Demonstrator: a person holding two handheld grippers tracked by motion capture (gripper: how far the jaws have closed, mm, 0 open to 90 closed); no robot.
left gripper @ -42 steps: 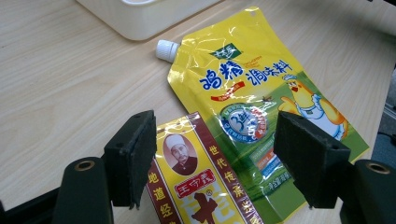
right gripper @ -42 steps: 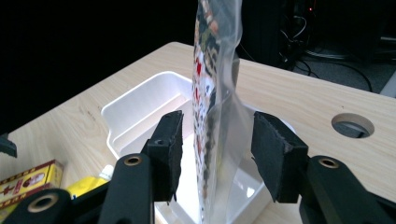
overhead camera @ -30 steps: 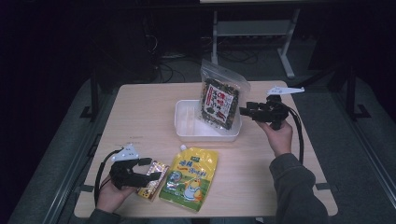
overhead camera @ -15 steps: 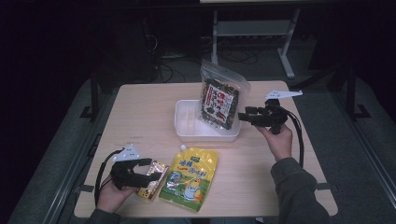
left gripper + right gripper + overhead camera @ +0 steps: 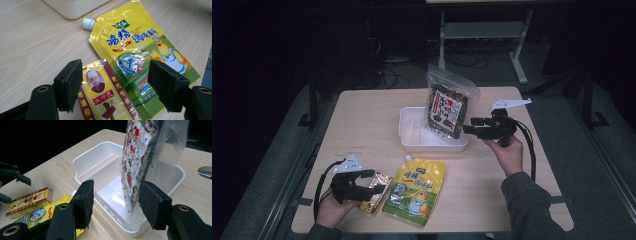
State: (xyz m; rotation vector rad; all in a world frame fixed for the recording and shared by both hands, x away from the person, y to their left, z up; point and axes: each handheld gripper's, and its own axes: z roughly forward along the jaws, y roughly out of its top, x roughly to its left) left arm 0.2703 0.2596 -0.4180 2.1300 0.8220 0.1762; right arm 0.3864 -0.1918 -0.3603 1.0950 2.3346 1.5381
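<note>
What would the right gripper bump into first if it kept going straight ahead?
Probably the snack bag standing in the white bin. The right gripper has just been opening, the bag's edge between its jaws.

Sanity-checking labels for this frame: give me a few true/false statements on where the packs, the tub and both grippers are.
1. The clear zip bag stands upright in the white tub. True.
2. The right gripper is clamped on the bag. False: its jaws have just been opening and stand apart in the right gripper view, the bag's lower edge between the pads with a gap on the left.
3. The yellow spout pouch lies flat on the table. True.
4. The left gripper holds the spout pouch. False: its jaws are open over the red-and-yellow box, which lies beside the pouch.
5. The pouch's white cap points away from the tub. False: it points toward it.
</note>
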